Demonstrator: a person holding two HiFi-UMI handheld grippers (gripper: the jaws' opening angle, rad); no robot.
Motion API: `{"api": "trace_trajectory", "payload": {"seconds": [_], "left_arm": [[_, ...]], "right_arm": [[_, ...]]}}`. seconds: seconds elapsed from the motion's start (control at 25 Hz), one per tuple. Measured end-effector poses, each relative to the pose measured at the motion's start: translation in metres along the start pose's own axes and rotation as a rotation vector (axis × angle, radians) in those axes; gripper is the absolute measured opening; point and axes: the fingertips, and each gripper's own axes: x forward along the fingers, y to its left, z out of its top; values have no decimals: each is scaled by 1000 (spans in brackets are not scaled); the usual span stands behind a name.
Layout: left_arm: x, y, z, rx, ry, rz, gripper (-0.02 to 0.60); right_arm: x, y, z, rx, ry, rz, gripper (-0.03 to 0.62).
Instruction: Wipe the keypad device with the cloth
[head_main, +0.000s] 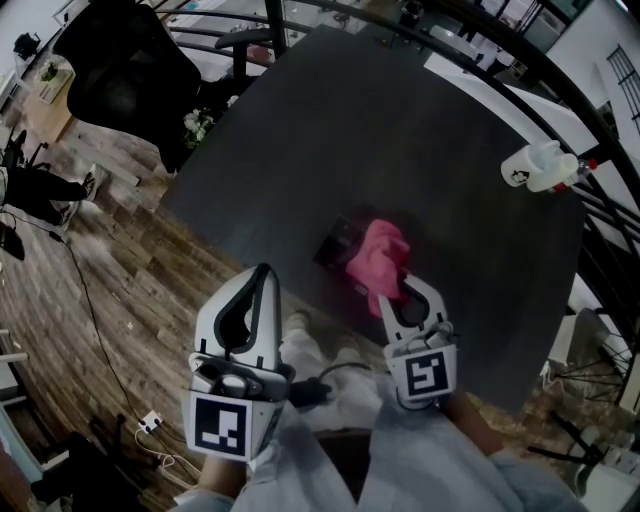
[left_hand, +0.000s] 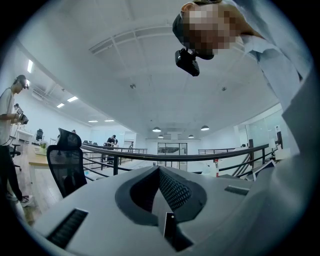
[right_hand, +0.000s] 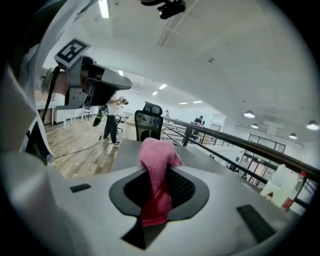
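A pink cloth (head_main: 381, 254) hangs bunched from my right gripper (head_main: 399, 291), which is shut on it just above the near side of the dark table (head_main: 400, 130). In the right gripper view the cloth (right_hand: 155, 162) is pinched between the jaws and sticks out past the tips. The keypad device (head_main: 337, 244), a small dark slab, lies on the table directly beyond, its right part hidden by the cloth. My left gripper (head_main: 261, 276) is shut and holds nothing, off the table's near left edge. In its own view the left gripper (left_hand: 160, 171) points out level over the table.
A white spray bottle (head_main: 541, 167) lies at the table's far right. A black office chair (head_main: 122, 68) stands beyond the far left corner on the wooden floor (head_main: 120, 250). Black railings (head_main: 590, 120) run past the table's right side. A cable trails across the floor at left.
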Motion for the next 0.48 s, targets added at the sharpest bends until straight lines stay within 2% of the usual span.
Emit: {"api": "trace_trajectory", "payload": {"seconds": [0.24, 0.48], "left_arm": [[-5, 7, 3, 6, -5, 23, 3], [-13, 21, 2, 6, 1, 56, 3]], "right_arm": [[37, -12, 30, -68, -53, -20, 71], [80, 2, 27, -114, -25, -9, 71]]}}
